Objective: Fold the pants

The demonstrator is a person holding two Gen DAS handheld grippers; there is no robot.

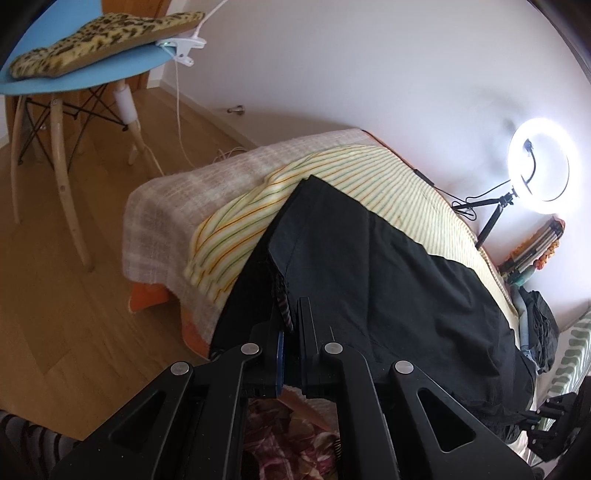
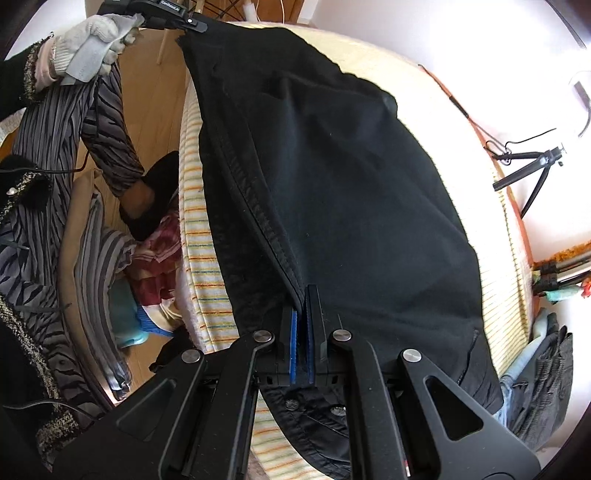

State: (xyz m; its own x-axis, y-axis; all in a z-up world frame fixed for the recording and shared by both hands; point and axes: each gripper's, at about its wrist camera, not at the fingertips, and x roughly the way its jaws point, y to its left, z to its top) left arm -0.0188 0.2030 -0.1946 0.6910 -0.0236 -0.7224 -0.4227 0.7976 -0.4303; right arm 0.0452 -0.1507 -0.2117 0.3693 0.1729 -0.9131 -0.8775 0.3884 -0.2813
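Black pants (image 1: 369,266) lie spread over a striped yellow blanket (image 1: 332,173) on a bed. My left gripper (image 1: 290,325) is shut on the pants' edge near the waistband, lifting it slightly. My right gripper (image 2: 303,325) is shut on the stitched waistband edge of the pants (image 2: 351,184). In the right wrist view the left gripper (image 2: 192,24) shows at the top left, held by a gloved hand (image 2: 92,48), gripping the far corner of the pants. The cloth stretches between the two grippers along the bed's near edge.
A blue chair (image 1: 74,81) with a leopard cushion stands on the wood floor at the left. A lit ring light (image 1: 539,166) on a tripod stands by the wall. Dark clothes (image 2: 543,376) lie heaped at the right. The person's striped skirt (image 2: 55,147) is at the left.
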